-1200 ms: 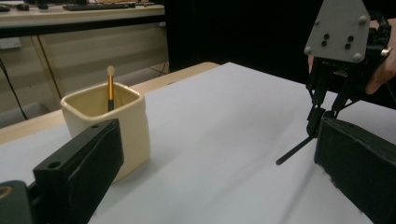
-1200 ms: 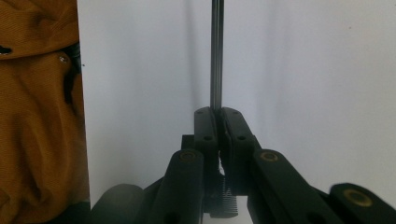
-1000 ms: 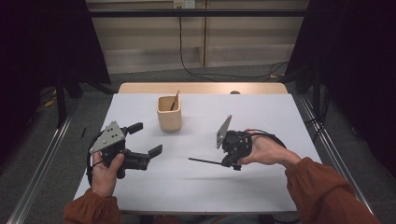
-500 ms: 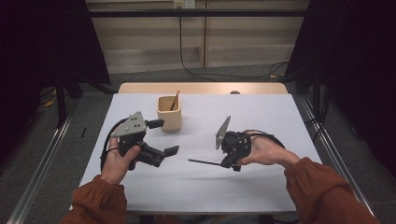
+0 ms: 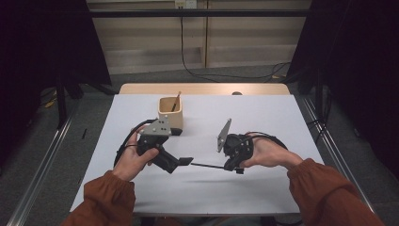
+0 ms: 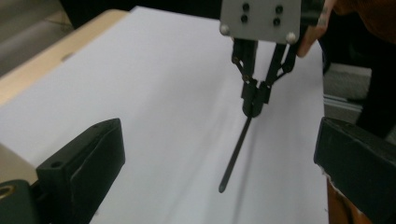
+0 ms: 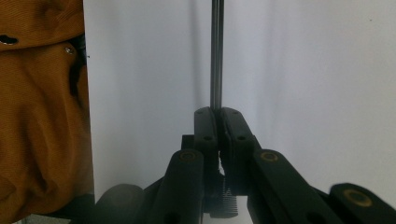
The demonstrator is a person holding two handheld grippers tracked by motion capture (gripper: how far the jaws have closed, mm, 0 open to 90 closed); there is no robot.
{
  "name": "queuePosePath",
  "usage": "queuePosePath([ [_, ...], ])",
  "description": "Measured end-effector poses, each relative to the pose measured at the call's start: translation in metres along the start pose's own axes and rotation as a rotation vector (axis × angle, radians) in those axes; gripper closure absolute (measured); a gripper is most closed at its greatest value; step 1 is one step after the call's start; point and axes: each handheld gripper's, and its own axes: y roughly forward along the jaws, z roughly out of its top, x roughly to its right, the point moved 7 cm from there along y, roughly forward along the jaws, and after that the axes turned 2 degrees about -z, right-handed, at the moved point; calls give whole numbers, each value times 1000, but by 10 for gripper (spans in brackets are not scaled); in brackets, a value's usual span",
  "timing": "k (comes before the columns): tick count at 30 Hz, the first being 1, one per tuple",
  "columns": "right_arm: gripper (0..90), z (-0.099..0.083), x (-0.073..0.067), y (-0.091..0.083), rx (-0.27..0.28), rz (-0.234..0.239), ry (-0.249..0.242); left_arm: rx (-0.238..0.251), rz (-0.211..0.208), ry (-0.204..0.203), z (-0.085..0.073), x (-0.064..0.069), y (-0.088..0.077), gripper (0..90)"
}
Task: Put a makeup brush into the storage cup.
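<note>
Nearest the person, the right gripper (image 5: pixel 234 165) has its black jaws pressed fully together on one end of a thin, dark, straight stick (image 5: pixel 209 165), seemingly a chopstick. In the right gripper view the jaws meet with no gap and the stick (image 7: pixel 216 51) runs straight out from between them. The stick is held just above the white tabletop (image 5: pixel 263 117), its long axis about level and lying across the table, its free tip pointing toward the person's left. That tip ends just beside the left gripper (image 5: pixel 181 162), whose jaws stand wide apart and hold nothing. In the left gripper view the stick's tip (image 6: pixel 236 154) points into the gap between those two jaws, though not yet between the pads. Farther back, near the table's far left, stands a small beige, square-sided wooden cup (image 5: pixel 170 114) with a similar brownish stick (image 5: pixel 176 100) leaning in it. By my judgement the pick-up is done and a handover is starting; left are closing the left jaws on the free end, releasing the right, and probably carrying the stick to the cup.
</note>
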Motion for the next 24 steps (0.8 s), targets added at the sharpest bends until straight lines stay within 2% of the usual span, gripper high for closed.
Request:
queuePosePath([
  [3, 855, 1, -1, 2, -9, 5, -7, -58, -33, 8, -2, 2, 12, 30],
  [6, 855, 1, -1, 4, -24, 11, 2, -126, -58, 33, -5, 3, 23, 44],
  [7, 856, 1, 0, 5, -18, 7, -13, -142, -70, 38, -6, 3, 26, 43],
  [9, 855, 1, 1, 4, -18, 9, -10, -169, -77, 46, -9, 4, 31, 44],
  [14, 855, 0, -1, 4, -29, 9, -3, -231, -93, 74, -12, 5, 37, 54],
  [17, 855, -1, -1, 4, -40, 11, -2, -316, -116, 101, -16, 8, 41, 67],
  [19, 855, -1, -1, 5, -45, 13, -10, -333, -140, 100, -17, 10, 45, 72],
  [20, 855, -1, 0, 5, -47, 15, -17, -346, -159, 115, -17, 11, 46, 78],
  [23, 855, -1, -2, 4, -59, 16, -13, -380, -154, 142, -18, 13, 50, 111],
  [24, 855, 0, -1, 4, -54, 16, -19, -398, -170, 146, -19, 14, 52, 110],
])
